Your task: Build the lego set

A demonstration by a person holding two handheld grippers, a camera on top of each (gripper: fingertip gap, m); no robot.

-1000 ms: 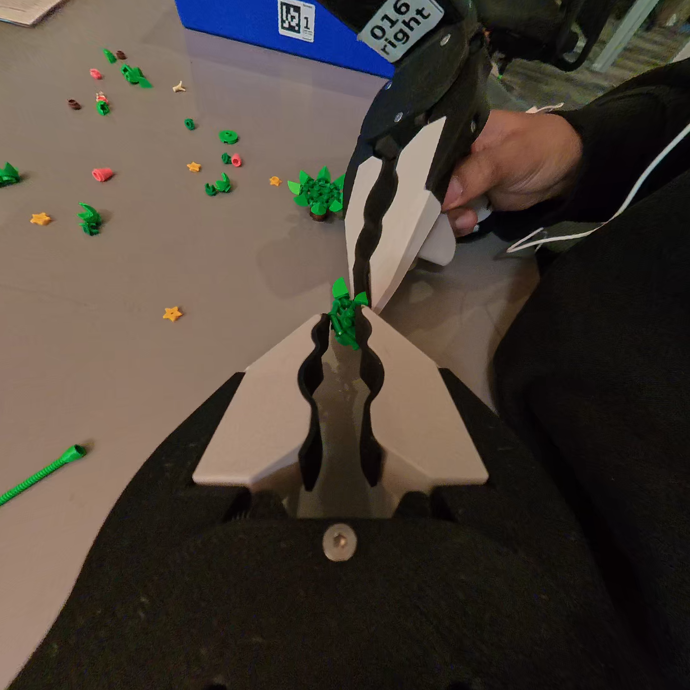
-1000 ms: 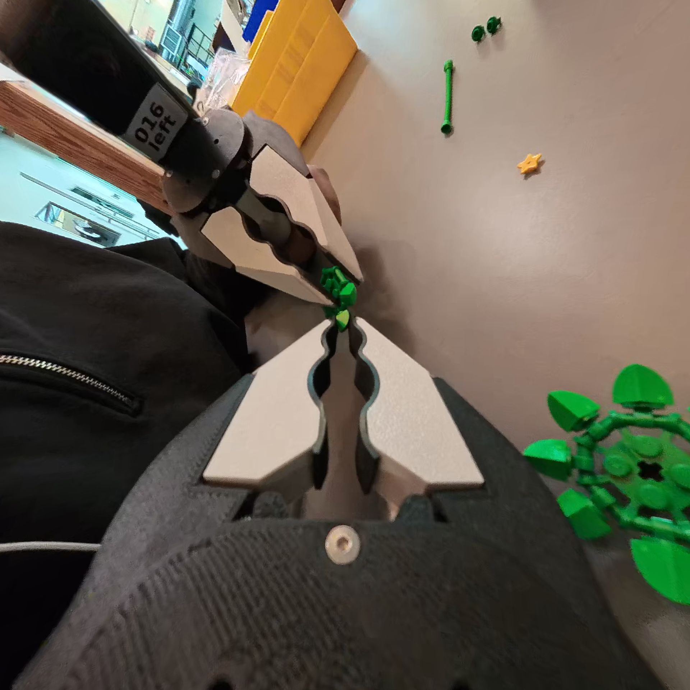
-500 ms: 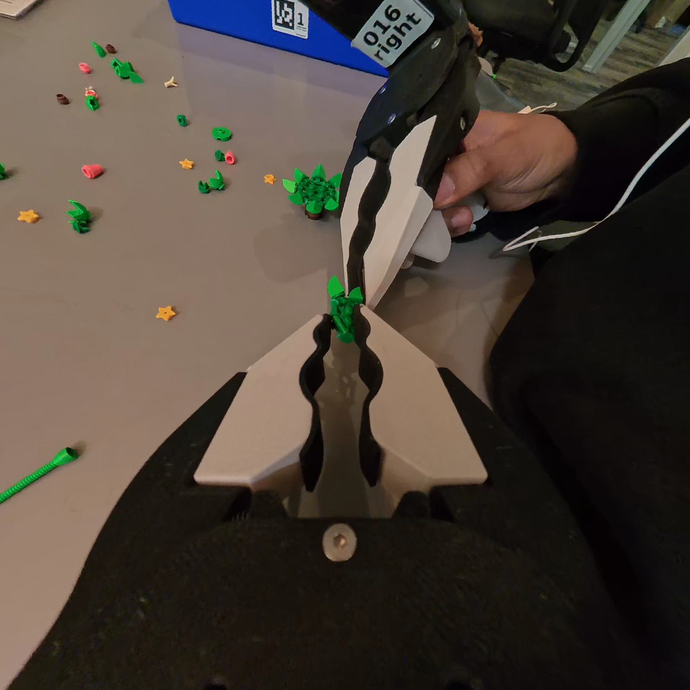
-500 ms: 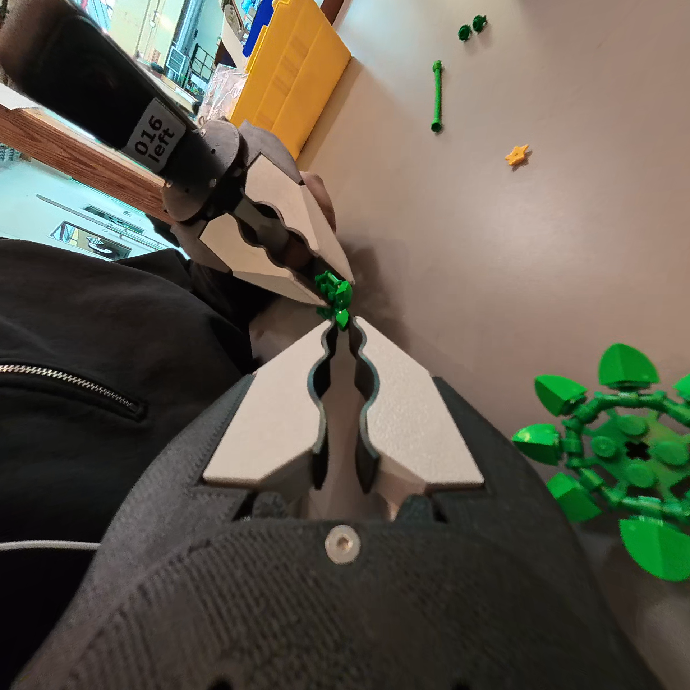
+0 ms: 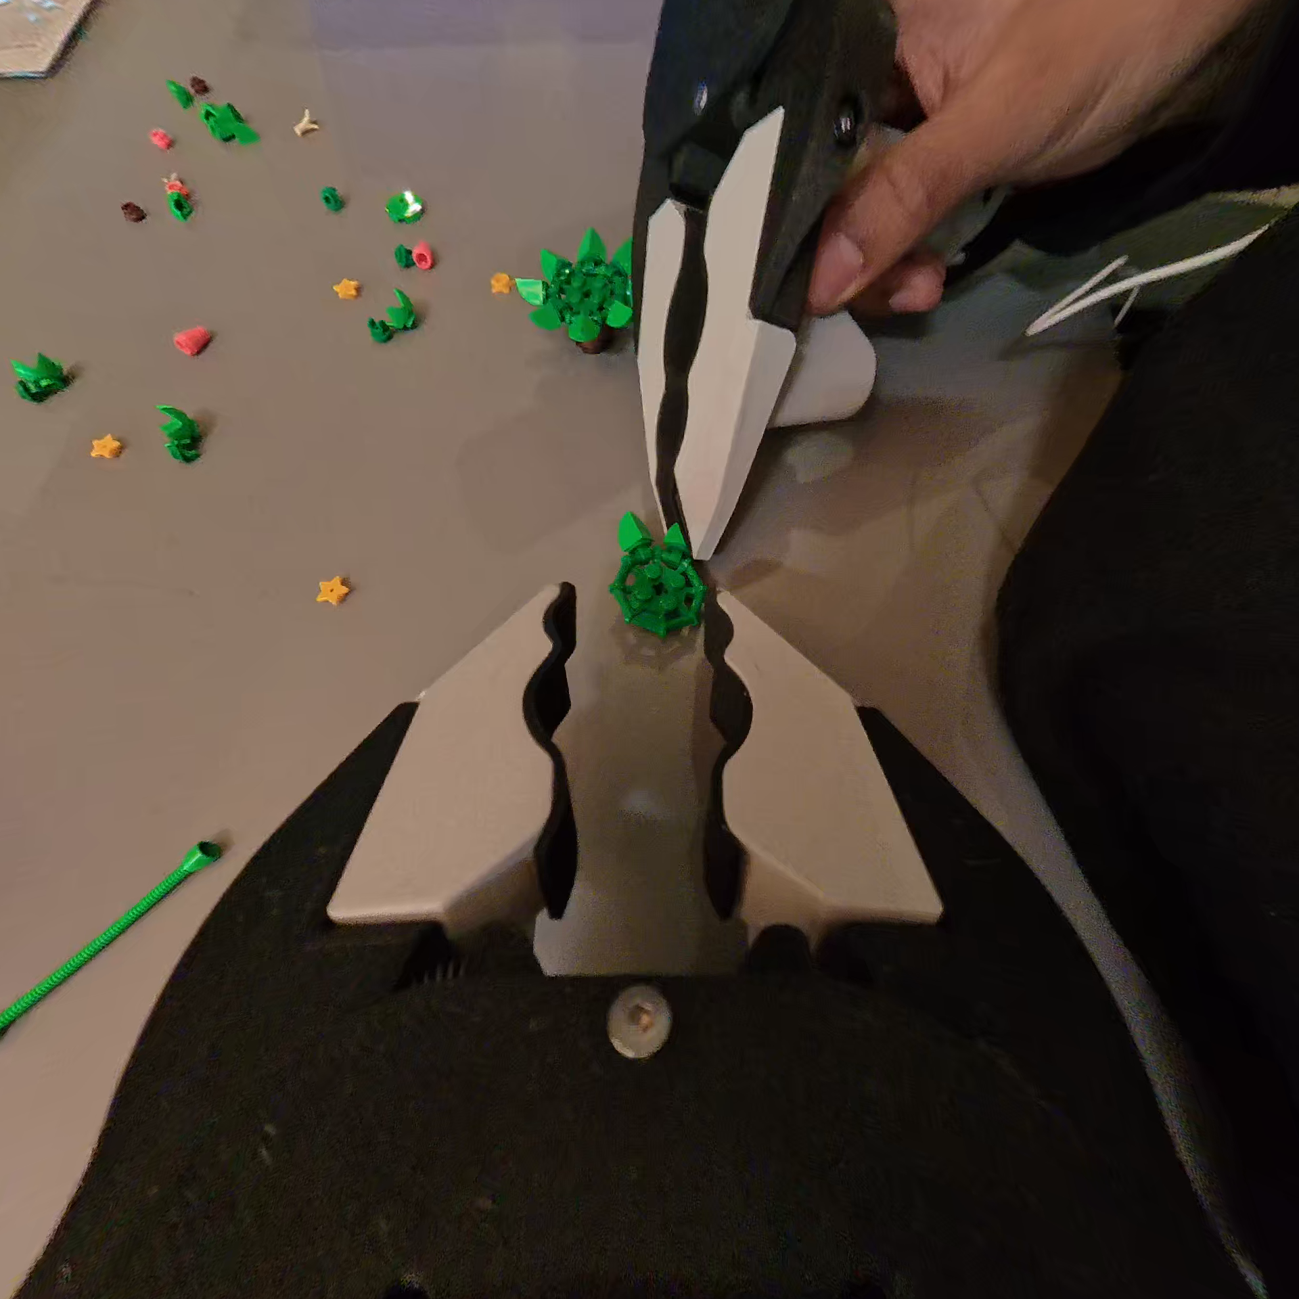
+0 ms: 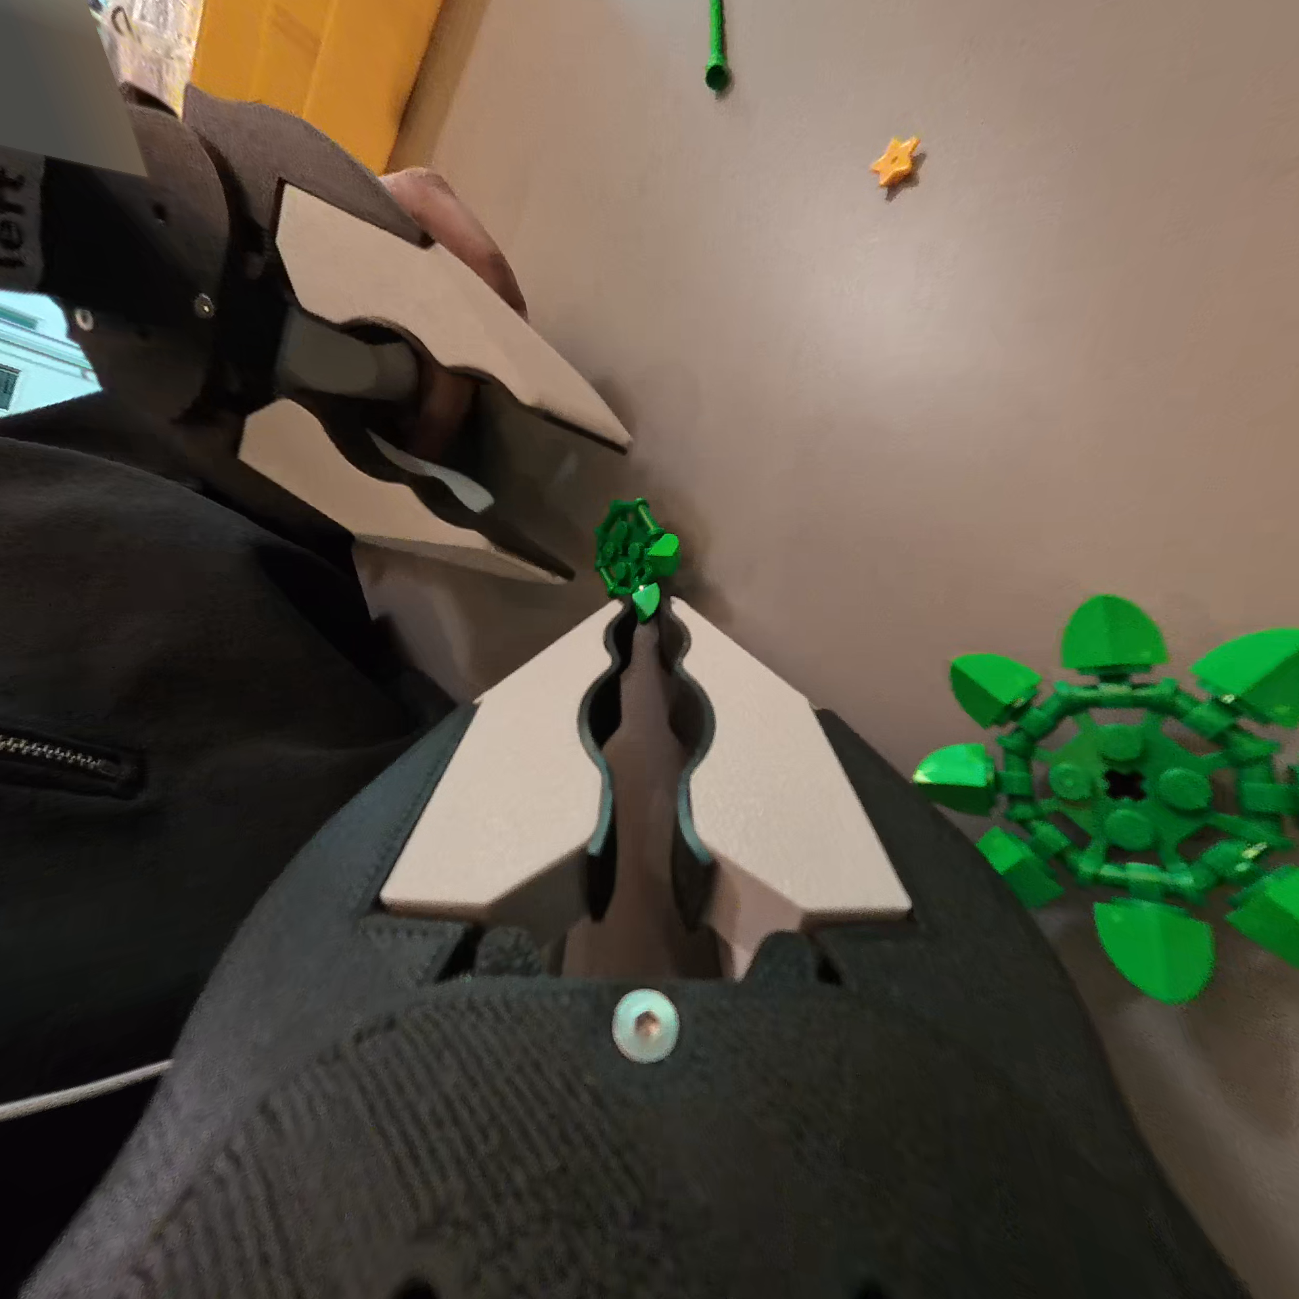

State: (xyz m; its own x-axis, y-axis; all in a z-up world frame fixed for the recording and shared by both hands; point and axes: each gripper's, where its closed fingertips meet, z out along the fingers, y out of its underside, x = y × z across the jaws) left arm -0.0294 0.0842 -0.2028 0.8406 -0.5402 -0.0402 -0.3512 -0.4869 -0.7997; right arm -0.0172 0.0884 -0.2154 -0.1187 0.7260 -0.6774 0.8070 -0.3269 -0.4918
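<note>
A small green wheel-shaped lego piece (image 5: pixel 657 590) with two leaves on its rim hangs just above the grey table (image 5: pixel 281 668). My right gripper (image 5: pixel 685 545) comes down from above and is shut on one leaf (image 6: pixel 645 603) at its rim; in the right wrist view the gripper (image 6: pixel 643 613) pinches that leaf with the wheel (image 6: pixel 622 545) just beyond the tips. My left gripper (image 5: pixel 640 597) is open, with one finger on each side of the wheel. It also shows open at upper left of the right wrist view (image 6: pixel 594 506).
A finished green leaf rosette (image 5: pixel 583 292) (image 6: pixel 1139 787) stands close to the right gripper. A ribbed green stem (image 5: pixel 105 935), orange stars (image 5: pixel 332 590), pink cones (image 5: pixel 191 341) and green leaf bits (image 5: pixel 181 436) lie scattered to the left. A yellow bin (image 6: pixel 316 63) stands at the table edge. A person's dark clothing (image 5: pixel 1160 703) is on the right. My two grippers' fingertips are within a few centimetres of each other.
My left gripper has opened and let go of the green wheel piece. The right gripper stays shut on its leaf and now holds it alone. The wheel now faces the left camera.
</note>
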